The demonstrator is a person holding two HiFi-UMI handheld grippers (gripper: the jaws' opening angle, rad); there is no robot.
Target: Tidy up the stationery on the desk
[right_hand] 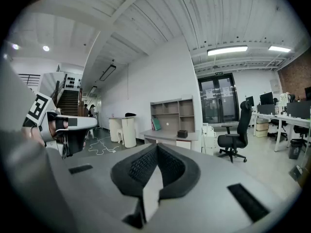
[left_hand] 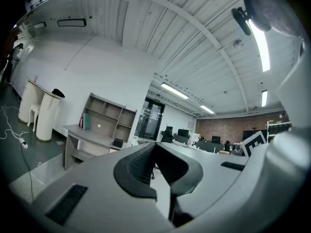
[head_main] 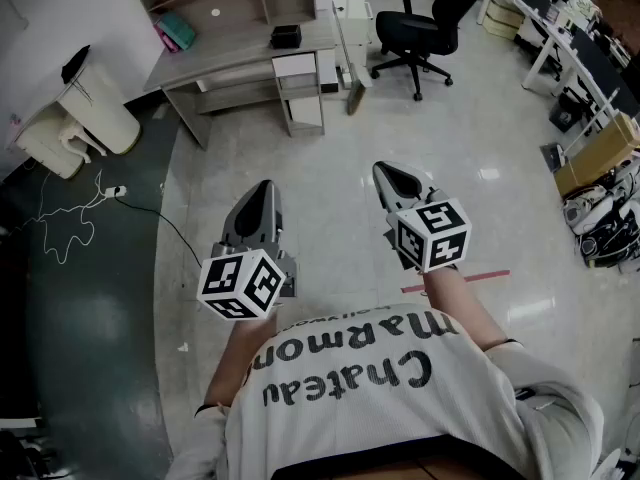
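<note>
the person wears a pale grey t-shirt (head_main: 400, 408) with short sleeves and large dark lettering across the chest. the left gripper (head_main: 266, 187) and the right gripper (head_main: 384, 170) have smooth light grey shells that taper to a narrow tip, with black ribbed pads (right_hand: 141, 165) inside and dark rectangular slots on the flanks. each carries a white cube (head_main: 240, 283) printed with black square markers

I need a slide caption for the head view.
Person holds left gripper and right gripper, both shut, facing a desk across the floor.
</note>
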